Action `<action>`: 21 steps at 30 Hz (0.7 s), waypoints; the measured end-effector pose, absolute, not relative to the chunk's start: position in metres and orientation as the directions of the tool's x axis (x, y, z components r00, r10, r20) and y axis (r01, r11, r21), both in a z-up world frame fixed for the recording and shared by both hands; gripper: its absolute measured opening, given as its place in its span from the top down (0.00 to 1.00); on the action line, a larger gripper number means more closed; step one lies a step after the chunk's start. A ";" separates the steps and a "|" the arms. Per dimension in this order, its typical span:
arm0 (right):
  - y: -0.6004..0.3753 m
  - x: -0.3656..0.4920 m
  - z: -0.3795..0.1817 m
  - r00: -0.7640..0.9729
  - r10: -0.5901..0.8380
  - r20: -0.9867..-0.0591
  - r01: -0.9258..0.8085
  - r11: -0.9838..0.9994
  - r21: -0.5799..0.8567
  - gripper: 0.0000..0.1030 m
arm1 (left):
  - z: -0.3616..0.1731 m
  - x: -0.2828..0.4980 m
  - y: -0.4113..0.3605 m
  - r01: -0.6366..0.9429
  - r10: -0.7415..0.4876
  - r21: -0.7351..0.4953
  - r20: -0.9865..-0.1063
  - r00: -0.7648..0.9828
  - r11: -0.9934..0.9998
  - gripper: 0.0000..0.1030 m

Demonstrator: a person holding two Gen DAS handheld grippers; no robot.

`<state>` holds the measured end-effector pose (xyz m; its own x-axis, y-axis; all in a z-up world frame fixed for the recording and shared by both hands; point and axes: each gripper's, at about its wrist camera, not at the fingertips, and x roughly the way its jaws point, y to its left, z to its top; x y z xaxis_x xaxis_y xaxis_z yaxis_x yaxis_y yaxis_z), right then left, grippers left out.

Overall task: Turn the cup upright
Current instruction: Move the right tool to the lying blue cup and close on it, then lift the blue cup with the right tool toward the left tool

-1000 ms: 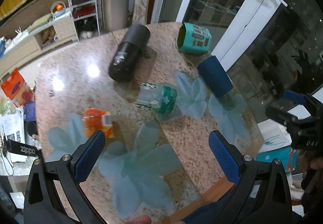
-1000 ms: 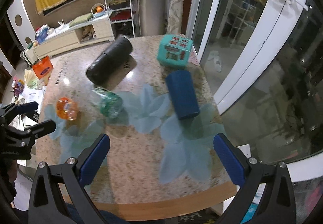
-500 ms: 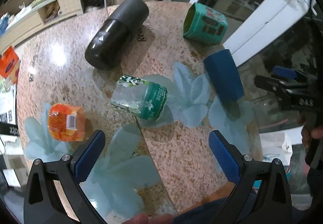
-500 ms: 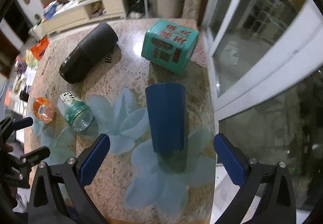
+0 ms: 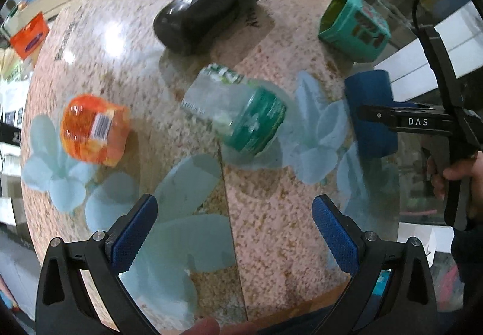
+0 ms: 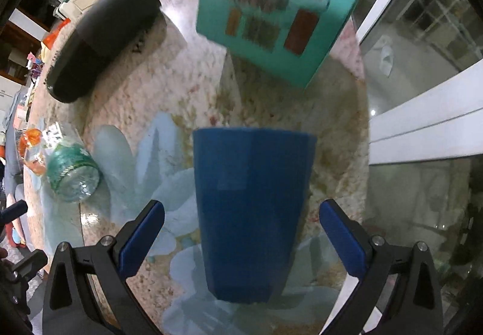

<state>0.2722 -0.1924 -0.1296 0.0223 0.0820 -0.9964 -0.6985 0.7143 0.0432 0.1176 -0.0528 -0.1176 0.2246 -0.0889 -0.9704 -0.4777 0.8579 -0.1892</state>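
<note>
Right claw (image 6: 241, 232) wide open, straddling lying blue cup (image 6: 250, 214), untouched.

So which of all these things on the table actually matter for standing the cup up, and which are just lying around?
Part of the job:
- blue cup, lying on its side
- right gripper, open, its fingers either side of the cup

Just lying about:
- black cylinder
- teal box
- clear jar with green lid
- orange jar
- left gripper, open, holding nothing

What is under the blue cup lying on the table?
The blue cup lies on its side on the table, over a pale blue flower print. The part of the print beneath it is covered.
</note>
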 end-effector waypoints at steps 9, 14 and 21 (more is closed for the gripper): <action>-0.202 0.275 -0.146 -0.025 0.033 -0.999 -0.662 0.748 0.041 0.30 | -0.122 0.112 -0.054 -0.503 -0.102 -0.203 -0.970 0.220 0.840 0.00; -0.208 0.271 -0.141 -0.003 0.019 -1.000 -0.653 0.757 0.016 0.39 | -0.120 0.107 -0.055 -0.494 -0.121 -0.220 -0.967 0.224 0.841 0.00; -0.211 0.245 -0.125 0.015 0.062 -0.998 -0.640 0.768 0.038 0.39 | -0.114 0.092 -0.046 -0.491 -0.113 -0.211 -0.968 0.223 0.845 0.00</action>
